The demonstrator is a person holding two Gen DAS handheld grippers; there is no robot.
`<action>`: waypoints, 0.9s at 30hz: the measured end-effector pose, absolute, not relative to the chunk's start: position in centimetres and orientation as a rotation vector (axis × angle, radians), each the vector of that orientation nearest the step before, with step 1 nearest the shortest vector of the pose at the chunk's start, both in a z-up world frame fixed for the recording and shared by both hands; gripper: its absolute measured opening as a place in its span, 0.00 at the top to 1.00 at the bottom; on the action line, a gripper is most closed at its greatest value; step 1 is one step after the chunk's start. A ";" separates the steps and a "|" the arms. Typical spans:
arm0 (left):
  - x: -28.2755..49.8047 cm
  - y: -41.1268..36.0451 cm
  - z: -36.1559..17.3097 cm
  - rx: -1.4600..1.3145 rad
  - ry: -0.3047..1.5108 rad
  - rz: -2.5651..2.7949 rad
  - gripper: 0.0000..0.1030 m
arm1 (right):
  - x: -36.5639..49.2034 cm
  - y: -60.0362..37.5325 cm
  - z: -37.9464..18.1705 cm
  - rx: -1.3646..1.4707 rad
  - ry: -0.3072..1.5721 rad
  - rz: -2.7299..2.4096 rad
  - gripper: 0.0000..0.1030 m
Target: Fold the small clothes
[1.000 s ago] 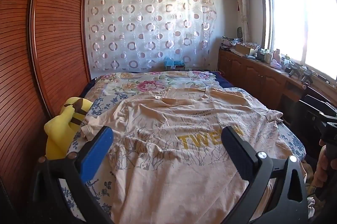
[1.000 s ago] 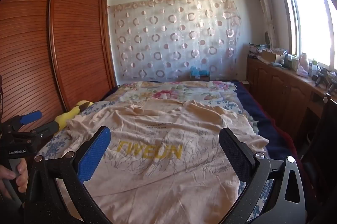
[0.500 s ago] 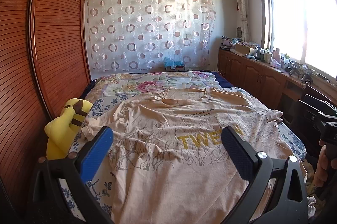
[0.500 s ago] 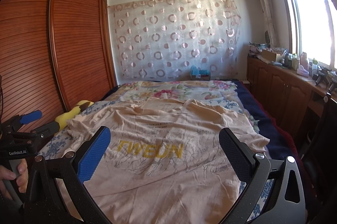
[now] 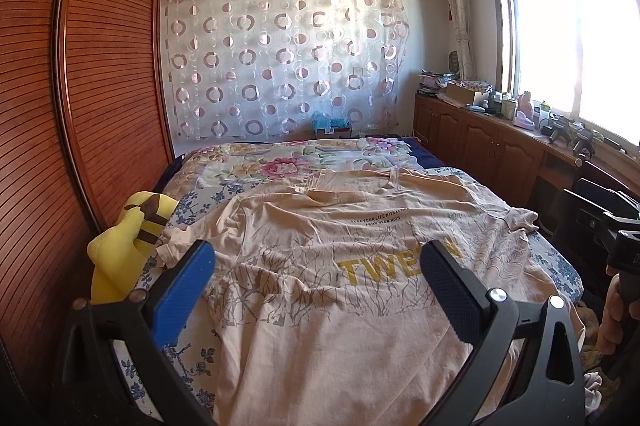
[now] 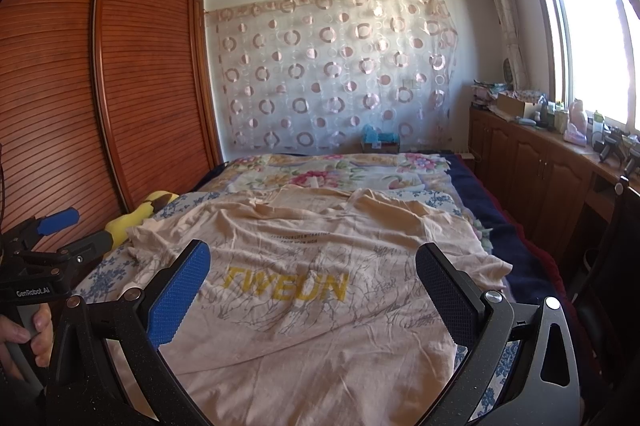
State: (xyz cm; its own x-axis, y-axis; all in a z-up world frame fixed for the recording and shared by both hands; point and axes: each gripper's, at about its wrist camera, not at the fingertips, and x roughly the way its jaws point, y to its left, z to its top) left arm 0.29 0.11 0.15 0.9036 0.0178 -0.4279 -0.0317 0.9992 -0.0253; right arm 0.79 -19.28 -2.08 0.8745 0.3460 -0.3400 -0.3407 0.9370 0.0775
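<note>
Nothing shifted since a second ago: T-shirt (image 5: 320, 266) flat on bed (image 5: 280, 166), left gripper (image 5: 316, 274) and right gripper (image 6: 312, 278) spread wide, empty; folding not begun.

Left gripper (image 5: 316, 276): black speckled frame, one blue textured pad, one black; silver screws at the finger joints.
Right gripper (image 6: 312, 276): same build, blue pad and black pad, silver screws.
Handle marking: white "GenRobot.AI" on the left unit's black body, right wrist view.

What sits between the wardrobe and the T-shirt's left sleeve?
A yellow plush toy lies between the wardrobe and the T-shirt, clearest in the left wrist view.
</note>
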 end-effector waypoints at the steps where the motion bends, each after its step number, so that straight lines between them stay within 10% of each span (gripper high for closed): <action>1: 0.3 0.1 0.2 -0.033 0.442 0.025 0.00 | 0.8 -19.3 -2.1 0.015 0.358 0.358 0.00; 27: 0.1 -0.3 0.2 -0.022 0.435 0.026 0.00 | 0.5 -19.2 -1.8 0.017 0.359 0.360 0.00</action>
State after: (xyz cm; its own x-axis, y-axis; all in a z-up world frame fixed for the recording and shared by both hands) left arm 0.15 -0.28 0.21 0.9065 0.0207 -0.4217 -0.0303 0.9994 -0.0161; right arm 0.50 -19.23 -1.80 0.8736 0.3475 -0.3406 -0.3417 0.9365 0.0790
